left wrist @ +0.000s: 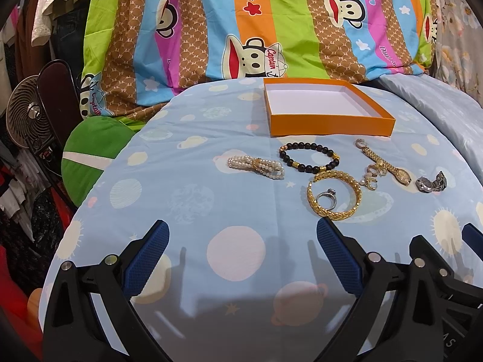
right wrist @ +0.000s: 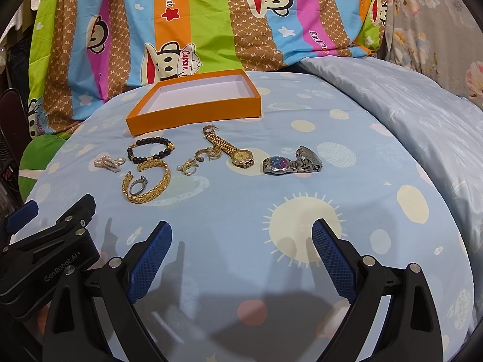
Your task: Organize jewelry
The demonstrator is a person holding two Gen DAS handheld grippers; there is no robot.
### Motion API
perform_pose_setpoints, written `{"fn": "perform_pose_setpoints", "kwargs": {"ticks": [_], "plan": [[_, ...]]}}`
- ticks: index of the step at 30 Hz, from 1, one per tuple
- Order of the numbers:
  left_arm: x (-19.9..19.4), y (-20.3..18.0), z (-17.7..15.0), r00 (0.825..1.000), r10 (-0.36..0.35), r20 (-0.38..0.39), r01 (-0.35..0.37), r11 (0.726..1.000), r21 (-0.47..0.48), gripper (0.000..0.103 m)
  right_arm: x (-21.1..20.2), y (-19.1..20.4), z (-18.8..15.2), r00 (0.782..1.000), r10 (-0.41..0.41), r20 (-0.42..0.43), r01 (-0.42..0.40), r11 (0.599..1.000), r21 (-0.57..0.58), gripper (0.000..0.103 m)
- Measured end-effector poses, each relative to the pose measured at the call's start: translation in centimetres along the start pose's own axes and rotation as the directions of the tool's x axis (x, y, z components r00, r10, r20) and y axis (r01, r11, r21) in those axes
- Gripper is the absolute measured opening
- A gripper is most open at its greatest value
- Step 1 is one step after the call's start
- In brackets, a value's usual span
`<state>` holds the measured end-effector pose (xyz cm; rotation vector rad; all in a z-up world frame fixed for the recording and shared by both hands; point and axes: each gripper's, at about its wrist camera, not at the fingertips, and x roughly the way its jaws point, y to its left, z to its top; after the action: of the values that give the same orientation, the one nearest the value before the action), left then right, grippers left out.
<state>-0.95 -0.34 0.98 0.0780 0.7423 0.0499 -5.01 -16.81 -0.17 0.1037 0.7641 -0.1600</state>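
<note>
An empty orange box (left wrist: 329, 124) (right wrist: 193, 114) with a white inside sits at the far side of the blue cloth. In front of it lie a pearl bracelet (left wrist: 256, 167) (right wrist: 109, 162), a black bead bracelet (left wrist: 309, 157) (right wrist: 149, 150), a gold bangle (left wrist: 333, 194) (right wrist: 146, 185) with a silver ring (left wrist: 326, 197) (right wrist: 138, 186) inside it, gold earrings (left wrist: 372, 176) (right wrist: 200, 158), a gold watch (left wrist: 385, 163) (right wrist: 231, 149) and a silver watch (left wrist: 430, 182) (right wrist: 289, 161). My left gripper (left wrist: 241, 229) is open and empty, short of the bangle. My right gripper (right wrist: 241, 229) is open and empty, nearer than the watches.
The jewelry lies on a round surface covered in blue planet-print cloth (left wrist: 181, 211) (right wrist: 332, 181). A striped cartoon blanket (left wrist: 241, 24) hangs behind. A fan (left wrist: 28, 120), a chair and clothes stand at the left. A pale blue quilt (right wrist: 407, 114) lies at the right.
</note>
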Motion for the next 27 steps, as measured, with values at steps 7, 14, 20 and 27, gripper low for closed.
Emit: {"fn": "perform_pose_setpoints", "kwargs": {"ticks": [7,14,20,27], "plan": [[-0.04,-0.08,0.01,1.000,0.000,-0.001,0.000,1.000,0.001,0.096,-0.03,-0.02,0.02,1.000,0.001,0.001,-0.001,1.000,0.001,0.092],[0.08,0.12,0.06,1.000,0.001,-0.001,-0.001,1.000,0.003,0.096,-0.06,-0.01,0.01,1.000,0.003,0.002,-0.003,1.000,0.001,0.092],[0.03,-0.01,0.03,1.000,0.001,-0.001,-0.001,1.000,0.003,0.096,-0.06,0.00,0.00,1.000,0.004,0.003,-0.004,1.000,0.001,0.092],[0.03,-0.04,0.01,1.000,0.001,-0.001,-0.001,1.000,0.004,0.096,-0.02,0.00,0.02,1.000,0.007,0.004,-0.007,1.000,0.002,0.092]]}}
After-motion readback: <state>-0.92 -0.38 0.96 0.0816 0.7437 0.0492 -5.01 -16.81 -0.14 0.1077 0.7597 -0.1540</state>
